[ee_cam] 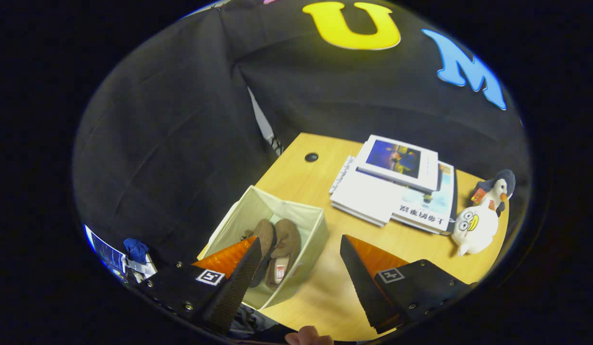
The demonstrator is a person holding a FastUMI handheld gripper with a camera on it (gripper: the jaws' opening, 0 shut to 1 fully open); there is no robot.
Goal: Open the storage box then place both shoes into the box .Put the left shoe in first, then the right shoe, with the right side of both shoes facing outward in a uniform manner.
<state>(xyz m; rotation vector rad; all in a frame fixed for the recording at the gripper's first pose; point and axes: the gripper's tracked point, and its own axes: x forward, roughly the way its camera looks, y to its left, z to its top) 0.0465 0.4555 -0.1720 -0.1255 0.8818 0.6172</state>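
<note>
A wooden table (320,297) fills the lower middle of the frame. At its lower left sits an open fabric box (308,239) holding two brown shoes (282,249), side by side, long axes running from near to far. Books (397,191) are stacked at upper right, with a plush penguin (483,215) at far right. The gripper (301,268) is spread wide, grasping nothing, above the box's near right corner.

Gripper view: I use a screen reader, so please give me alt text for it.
Both brown shoes lie inside the open storage box on the wooden table; the gripper is open above it. Beyond lie stacked books and a plush penguin.
</note>
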